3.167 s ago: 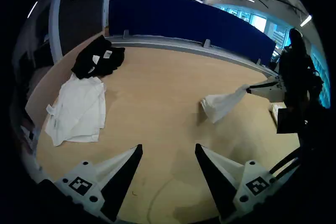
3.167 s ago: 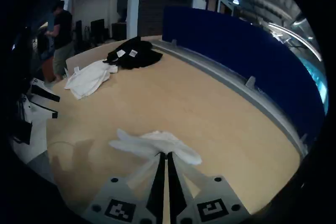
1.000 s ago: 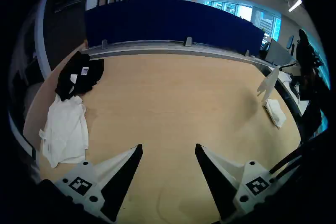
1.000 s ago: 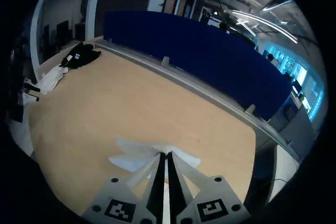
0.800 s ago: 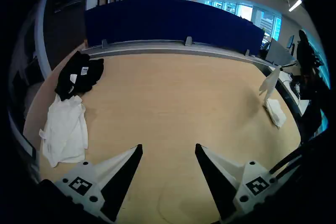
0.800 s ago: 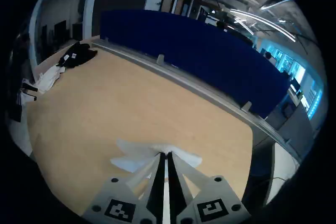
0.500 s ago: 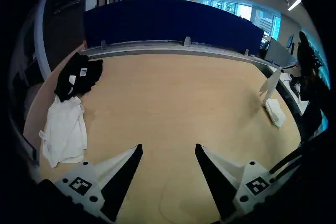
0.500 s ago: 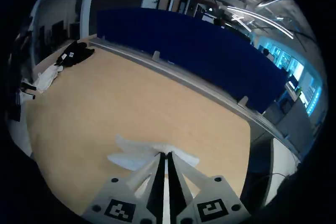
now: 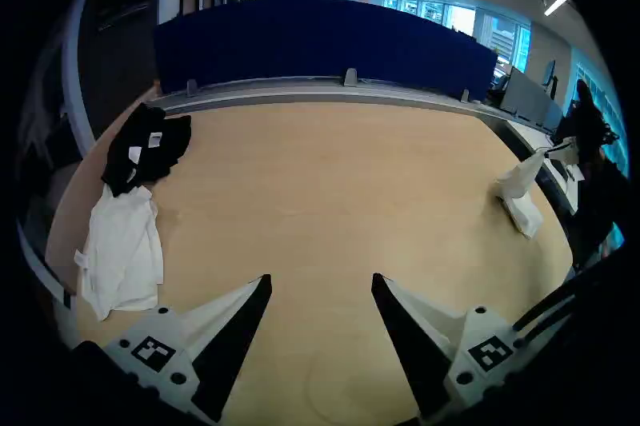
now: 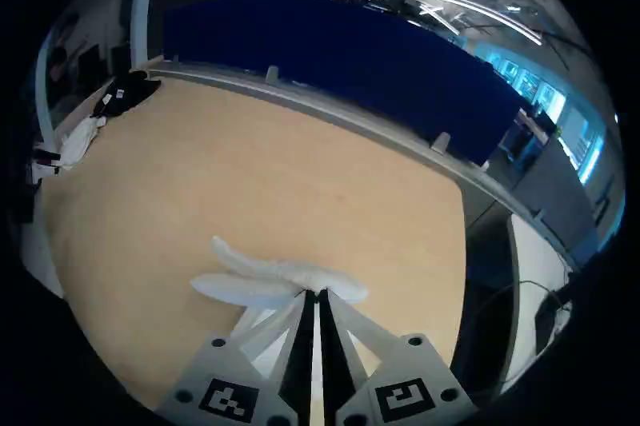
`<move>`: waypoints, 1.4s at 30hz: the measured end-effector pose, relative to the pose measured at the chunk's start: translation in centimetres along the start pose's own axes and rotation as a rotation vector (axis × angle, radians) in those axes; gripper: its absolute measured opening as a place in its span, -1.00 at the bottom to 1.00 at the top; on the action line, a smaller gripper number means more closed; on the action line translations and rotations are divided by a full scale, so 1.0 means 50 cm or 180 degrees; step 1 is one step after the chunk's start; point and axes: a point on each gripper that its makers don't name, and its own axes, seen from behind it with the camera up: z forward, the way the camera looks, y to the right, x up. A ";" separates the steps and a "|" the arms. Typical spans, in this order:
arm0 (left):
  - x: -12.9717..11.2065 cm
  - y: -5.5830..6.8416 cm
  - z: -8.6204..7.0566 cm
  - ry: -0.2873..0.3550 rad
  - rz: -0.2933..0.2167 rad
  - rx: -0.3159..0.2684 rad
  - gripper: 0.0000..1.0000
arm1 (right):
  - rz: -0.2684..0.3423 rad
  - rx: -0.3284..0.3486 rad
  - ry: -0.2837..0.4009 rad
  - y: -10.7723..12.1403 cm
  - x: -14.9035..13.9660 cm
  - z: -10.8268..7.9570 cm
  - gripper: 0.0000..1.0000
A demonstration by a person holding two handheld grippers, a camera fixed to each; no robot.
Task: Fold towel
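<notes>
The right gripper (image 10: 318,295) has its jaws together, clamped on the white towel (image 10: 272,278), which hangs bunched in narrow folds just above the surface (image 10: 240,170), near its edge. In the left gripper view the towel sits at 3 o'clock, over a folded white piece (image 9: 526,216) (likely the stack it belongs on). The left gripper (image 9: 320,280) holds nothing, jaws apart. Folding looks nearly done, with only the set-down left. A white cloth (image 9: 120,246) at 8 o'clock and a black cloth (image 9: 144,150) at 10 o'clock lie unfolded.
</notes>
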 end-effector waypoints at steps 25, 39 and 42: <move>-0.009 0.004 -0.001 -0.0031 0.0074 0.0024 0.85 | 0.0468 -0.0254 -0.0535 0.022 -0.270 0.014 -0.92; -0.006 0.001 -0.001 -0.0032 0.0081 0.0049 0.85 | 0.0709 -0.0310 -0.0762 0.003 -0.348 0.051 -0.92; -0.004 0.000 -0.002 -0.0030 0.0086 0.0057 0.85 | 0.0748 -0.0328 -0.0789 0.002 -0.356 0.057 -0.92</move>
